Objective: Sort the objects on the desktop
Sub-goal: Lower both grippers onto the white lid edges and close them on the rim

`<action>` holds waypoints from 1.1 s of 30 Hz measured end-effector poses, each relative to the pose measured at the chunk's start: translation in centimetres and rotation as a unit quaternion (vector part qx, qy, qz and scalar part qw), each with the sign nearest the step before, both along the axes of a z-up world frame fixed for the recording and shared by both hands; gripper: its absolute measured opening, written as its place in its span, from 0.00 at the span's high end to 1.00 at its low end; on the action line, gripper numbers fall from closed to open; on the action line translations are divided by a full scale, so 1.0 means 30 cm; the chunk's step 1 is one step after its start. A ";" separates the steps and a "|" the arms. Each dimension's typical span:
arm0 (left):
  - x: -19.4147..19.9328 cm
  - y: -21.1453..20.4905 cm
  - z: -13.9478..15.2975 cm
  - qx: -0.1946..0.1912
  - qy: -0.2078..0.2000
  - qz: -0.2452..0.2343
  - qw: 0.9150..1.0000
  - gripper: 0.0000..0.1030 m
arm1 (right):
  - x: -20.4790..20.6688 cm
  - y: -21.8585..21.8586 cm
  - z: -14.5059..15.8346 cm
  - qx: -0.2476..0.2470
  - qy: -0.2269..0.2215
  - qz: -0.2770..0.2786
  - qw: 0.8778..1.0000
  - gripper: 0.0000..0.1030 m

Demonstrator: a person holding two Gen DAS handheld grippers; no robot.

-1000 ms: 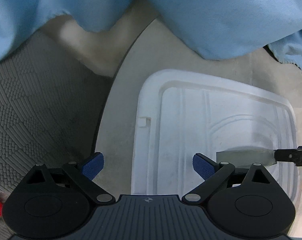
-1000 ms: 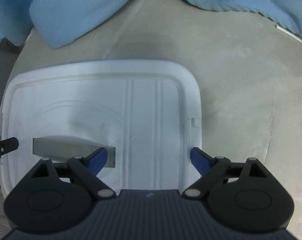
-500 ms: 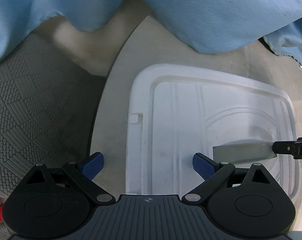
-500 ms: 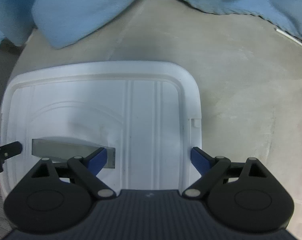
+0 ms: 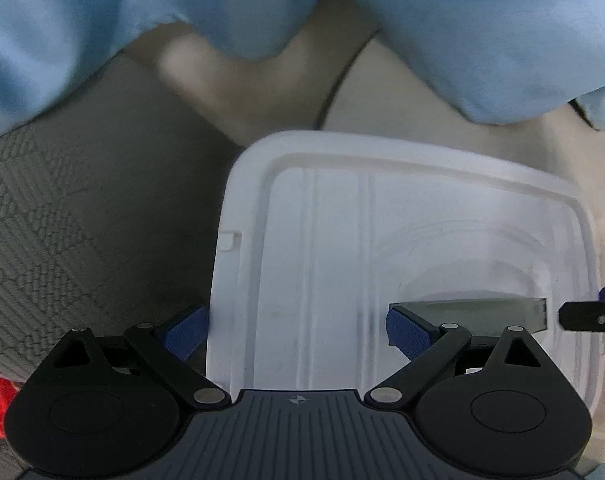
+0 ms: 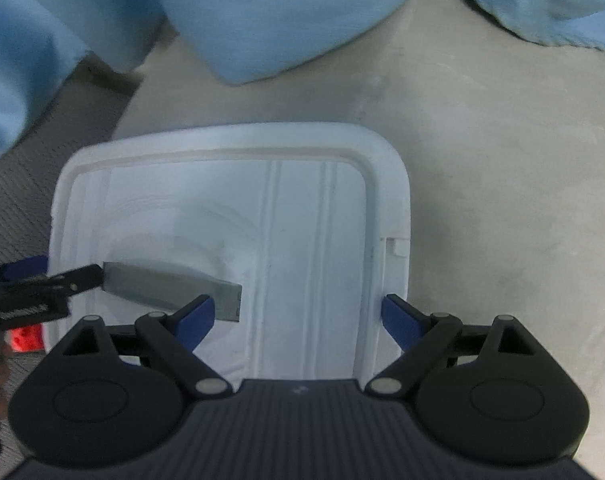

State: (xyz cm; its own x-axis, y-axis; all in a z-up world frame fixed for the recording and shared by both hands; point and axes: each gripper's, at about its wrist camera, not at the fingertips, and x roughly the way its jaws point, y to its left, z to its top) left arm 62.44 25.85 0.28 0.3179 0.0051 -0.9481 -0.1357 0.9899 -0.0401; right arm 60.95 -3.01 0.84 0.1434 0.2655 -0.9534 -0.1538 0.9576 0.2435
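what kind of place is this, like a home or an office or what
Hard to say; probably an indoor work or office corner. A white plastic lid lies on a pale, rounded table over patterned grey carpet, with light blue cloth hanging close behind.

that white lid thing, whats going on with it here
A person holds a two-finger gripper in each hand over a white plastic lid lying on a round grey table. The left gripper and right gripper are both open, each straddling an opposite edge of the lid. Neither has closed on it yet. Light blue cloth lies beyond.
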 end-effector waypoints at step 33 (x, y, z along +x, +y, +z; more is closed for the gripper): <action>-0.091 0.194 -0.049 -0.068 -0.013 -0.010 0.998 0.00 | 0.042 -0.100 -0.065 0.076 0.029 -0.039 0.996 0.11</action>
State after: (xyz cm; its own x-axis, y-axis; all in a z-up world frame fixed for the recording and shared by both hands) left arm 59.71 31.67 -1.21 0.3414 -0.1290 -0.9310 -0.1128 0.9778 -0.1769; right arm 62.20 -6.00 -1.10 0.1156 0.3975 -0.9103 -0.0616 0.9176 0.3928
